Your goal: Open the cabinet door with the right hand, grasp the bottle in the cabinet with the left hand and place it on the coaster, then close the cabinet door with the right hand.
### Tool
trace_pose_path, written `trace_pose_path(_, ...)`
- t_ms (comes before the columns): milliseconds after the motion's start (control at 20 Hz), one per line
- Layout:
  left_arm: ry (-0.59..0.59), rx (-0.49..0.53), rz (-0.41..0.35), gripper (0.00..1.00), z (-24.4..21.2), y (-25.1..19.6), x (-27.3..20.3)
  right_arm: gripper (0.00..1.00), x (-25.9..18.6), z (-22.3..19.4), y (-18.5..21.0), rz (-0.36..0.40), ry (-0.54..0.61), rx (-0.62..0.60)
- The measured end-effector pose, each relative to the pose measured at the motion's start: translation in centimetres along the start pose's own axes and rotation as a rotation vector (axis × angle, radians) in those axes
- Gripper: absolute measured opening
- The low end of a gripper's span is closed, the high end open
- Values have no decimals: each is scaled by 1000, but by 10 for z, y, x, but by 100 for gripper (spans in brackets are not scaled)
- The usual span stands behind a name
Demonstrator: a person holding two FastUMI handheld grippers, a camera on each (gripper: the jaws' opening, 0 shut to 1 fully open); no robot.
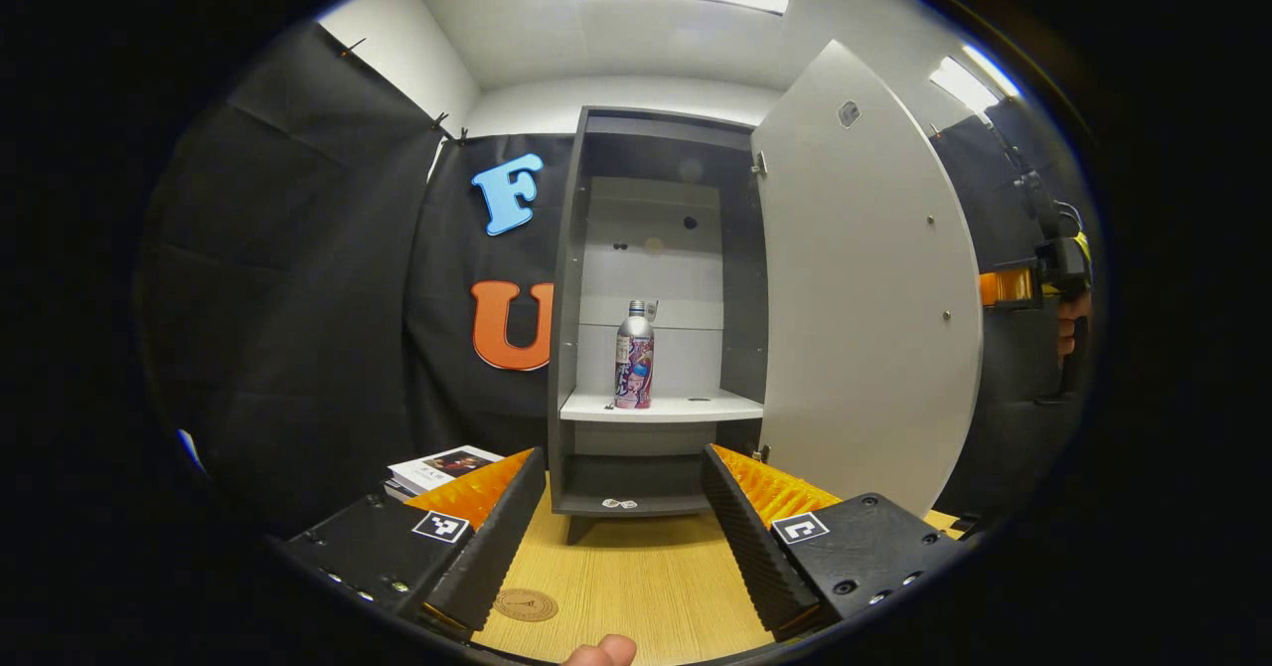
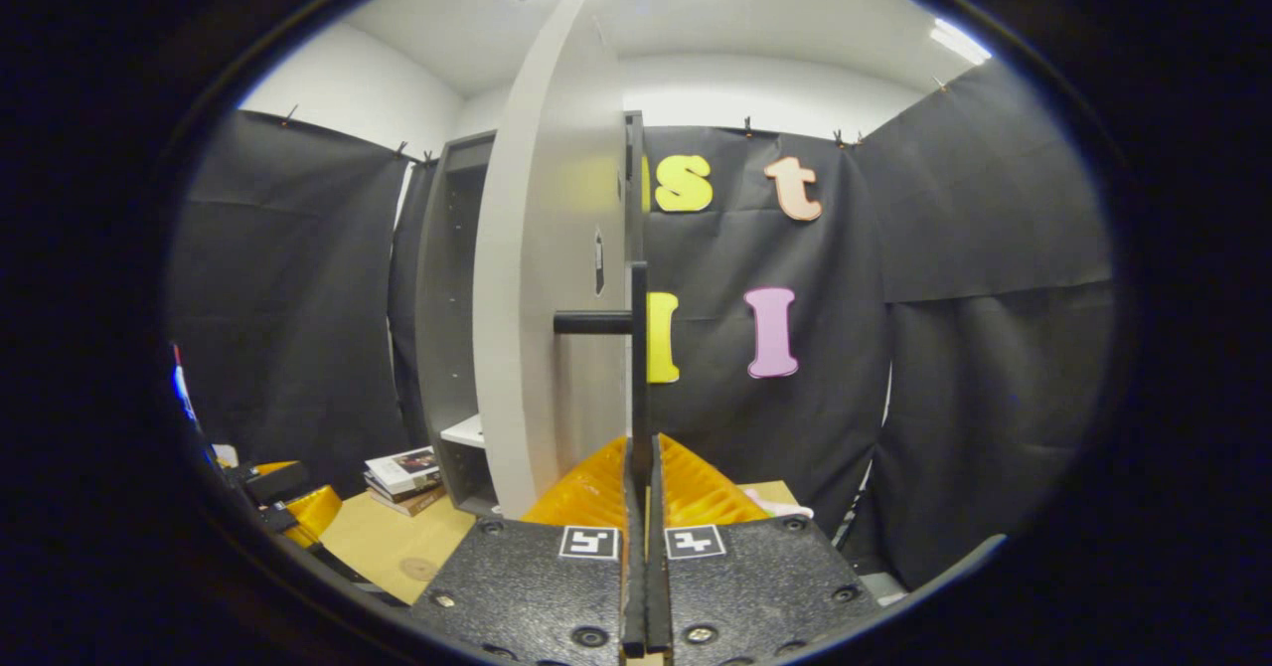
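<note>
Left gripper (image 1: pixel 624 507) spread wide, empty, low over tabletop (image 1: pixel 636 577); coaster (image 1: pixel 526 603) just beside its left finger. Right gripper (image 2: pixel 644 507) clenched on door handle (image 2: pixel 637 348), door (image 1: pixel 865 288) swung open. Bottle (image 1: pixel 634 356) upright on cabinet shelf (image 1: pixel 686 408), far. Looks metal: stiff, smooth, maybe slippery, light if empty. Better grasp at mid-body, below neck.

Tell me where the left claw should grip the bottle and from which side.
Grip the bottle around its straight body, below the narrow neck, coming straight in from the cabinet's open front. It stands upright near the shelf edge, and the left claw already faces it, open.
</note>
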State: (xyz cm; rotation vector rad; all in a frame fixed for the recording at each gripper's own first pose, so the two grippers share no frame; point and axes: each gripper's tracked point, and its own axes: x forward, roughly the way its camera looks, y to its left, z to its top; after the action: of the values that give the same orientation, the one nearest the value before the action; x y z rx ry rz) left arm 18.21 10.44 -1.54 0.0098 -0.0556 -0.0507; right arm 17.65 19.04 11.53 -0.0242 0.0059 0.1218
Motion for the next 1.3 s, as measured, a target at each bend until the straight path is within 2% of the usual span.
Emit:
trace_pose_path(450,14,-4,5,95,-5,-6,3,6,-6,-1,6,39,-6,24)
trace_pose_path(500,20,-1,3,95,-8,-8,3,6,-6,-1,2,23,-10,15)
trace_pose_path(650,3,-4,-4,95,-6,-14,1,5,-3,-2,-35,-115,-8,-53)
trace_pose_path(700,0,-5,-21,95,-6,-19,2,5,-4,-3,-35,-133,-14,-34)
trace_pose_path(800,13,1,-45,95,-10,-25,3,4,-3,-1,-24,-123,-26,26)
trace_pose_path(850,18,4,-47,95,-11,-26,3,12,0,-2,-19,-116,-23,44)
trace_pose_path(900,27,7,-50,95,-14,-27,2,32,-3,-3,-20,-124,-19,48)
trace_pose_path(950,33,11,-52,95,-16,-30,1,39,-4,-3,-22,-135,-18,49)
trace_pose_path(1000,35,17,-53,95,-17,-31,2,51,-3,-3,-23,-133,-20,56)
trace_pose_path(1100,32,30,-56,95,-15,-32,4,67,1,2,-11,-92,-45,87)
trace_pose_path(1150,32,33,-61,95,-15,-33,7,72,4,2,-7,-78,-45,100)
trace_pose_path(1200,35,30,-68,95,-15,-35,10,84,4,3,-10,-91,-48,103)
trace_pose_path(1300,40,23,-86,95,-11,-38,23,89,6,5,-8,-86,-50,115)
